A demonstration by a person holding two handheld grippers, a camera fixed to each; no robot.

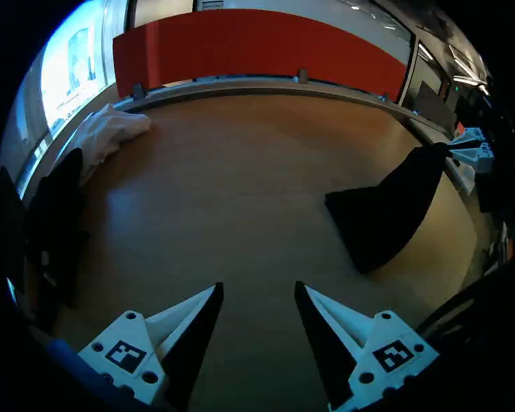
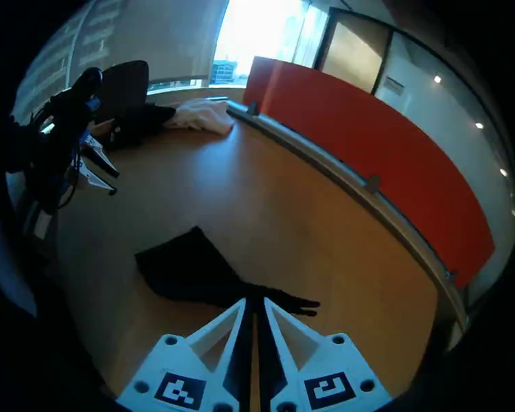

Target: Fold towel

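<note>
A black towel (image 1: 388, 206) lies on the wooden table (image 1: 257, 172) at the right of the left gripper view, one corner pulled up off the surface. My right gripper (image 2: 255, 302) is shut on that corner, and the rest of the black towel (image 2: 189, 271) spreads flat beyond its fingers. The same right gripper (image 1: 472, 147) appears far right in the left gripper view. My left gripper (image 1: 257, 285) hangs open over bare wood, well apart from the towel. It also appears as the left gripper (image 2: 98, 167) at the far left of the right gripper view.
A crumpled white cloth (image 1: 106, 134) lies at the table's far corner, next to a dark cloth (image 2: 137, 123). A red partition (image 1: 257, 51) with a metal rail runs along the back edge. A dark chair (image 1: 51, 220) stands at the left.
</note>
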